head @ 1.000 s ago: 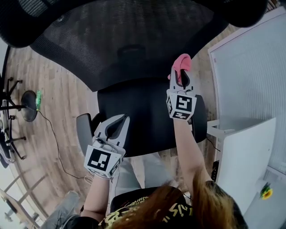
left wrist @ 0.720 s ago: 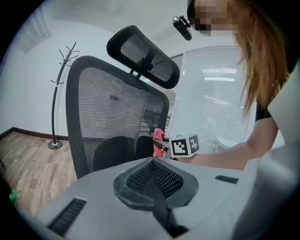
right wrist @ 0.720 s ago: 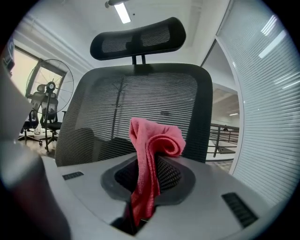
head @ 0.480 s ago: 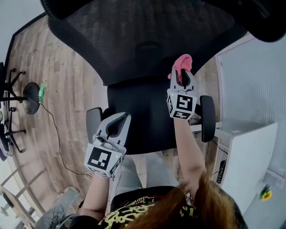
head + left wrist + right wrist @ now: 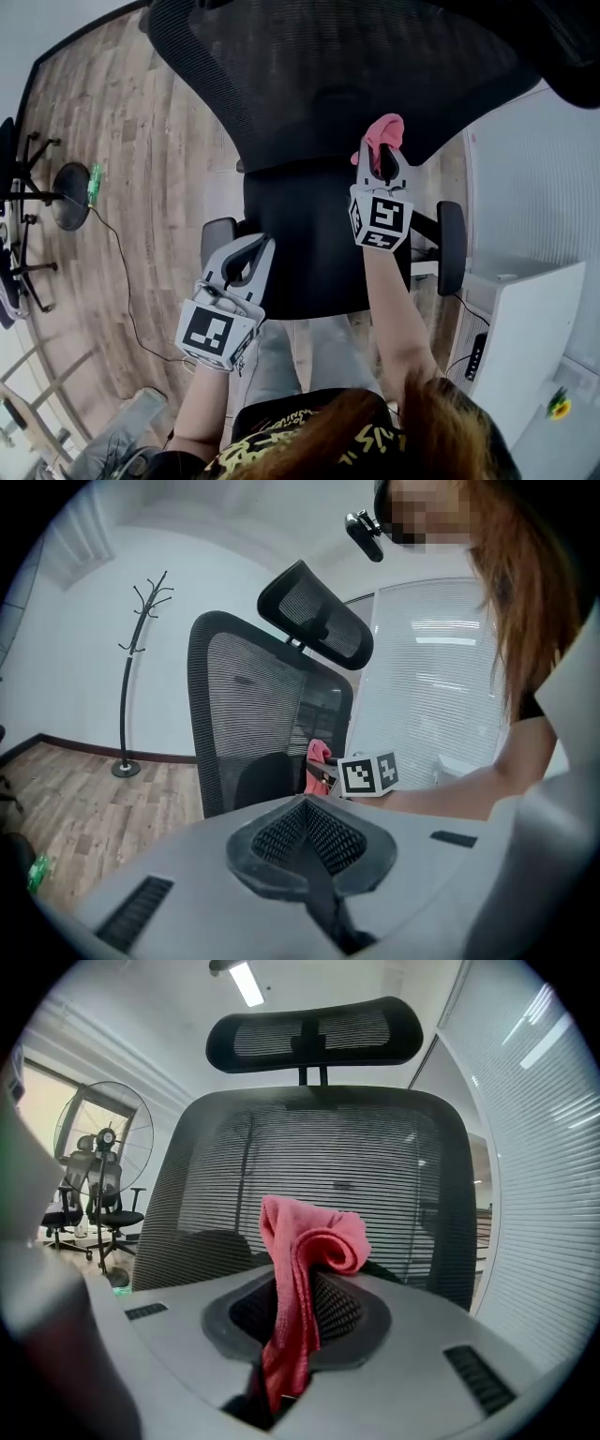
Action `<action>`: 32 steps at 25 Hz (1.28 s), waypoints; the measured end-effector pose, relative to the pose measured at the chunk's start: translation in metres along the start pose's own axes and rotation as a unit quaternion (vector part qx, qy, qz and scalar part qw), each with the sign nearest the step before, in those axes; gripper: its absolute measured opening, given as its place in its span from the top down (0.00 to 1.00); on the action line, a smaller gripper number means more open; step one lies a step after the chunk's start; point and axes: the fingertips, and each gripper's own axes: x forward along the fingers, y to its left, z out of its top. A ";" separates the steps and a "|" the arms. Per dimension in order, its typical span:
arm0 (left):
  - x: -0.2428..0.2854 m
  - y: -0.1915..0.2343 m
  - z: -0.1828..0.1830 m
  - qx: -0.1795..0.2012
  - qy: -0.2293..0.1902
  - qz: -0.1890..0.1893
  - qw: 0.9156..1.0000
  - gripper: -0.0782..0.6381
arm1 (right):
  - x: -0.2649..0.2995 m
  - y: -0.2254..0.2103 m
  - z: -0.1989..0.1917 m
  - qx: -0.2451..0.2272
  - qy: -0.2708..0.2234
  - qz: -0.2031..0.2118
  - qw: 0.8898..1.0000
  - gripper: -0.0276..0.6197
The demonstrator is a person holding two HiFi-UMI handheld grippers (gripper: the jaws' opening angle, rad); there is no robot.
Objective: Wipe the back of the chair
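Mesh chair back right ahead, wooden floor to the left, white blinds on the right. Right gripper is clamped on the pink cloth, near the mesh's lower edge. Left gripper has its jaws together on nothing, low by the seat.

The wood-plank floor carried a black office chair, a round black base at far left, and a thin cable nearer.

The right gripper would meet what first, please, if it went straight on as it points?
Probably the chair's mesh backrest, touched first by the pink cloth it holds; the gap is unclear.
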 end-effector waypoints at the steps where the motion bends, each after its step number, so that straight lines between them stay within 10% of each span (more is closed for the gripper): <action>1: -0.002 0.002 0.000 0.001 0.001 0.000 1.000 0.90 | 0.000 0.005 0.000 0.002 0.000 0.002 1.000 0.86; 32: -0.062 0.076 -0.005 0.010 0.008 -0.020 1.000 0.90 | 0.016 0.157 0.018 -0.009 -0.010 0.052 0.999 0.86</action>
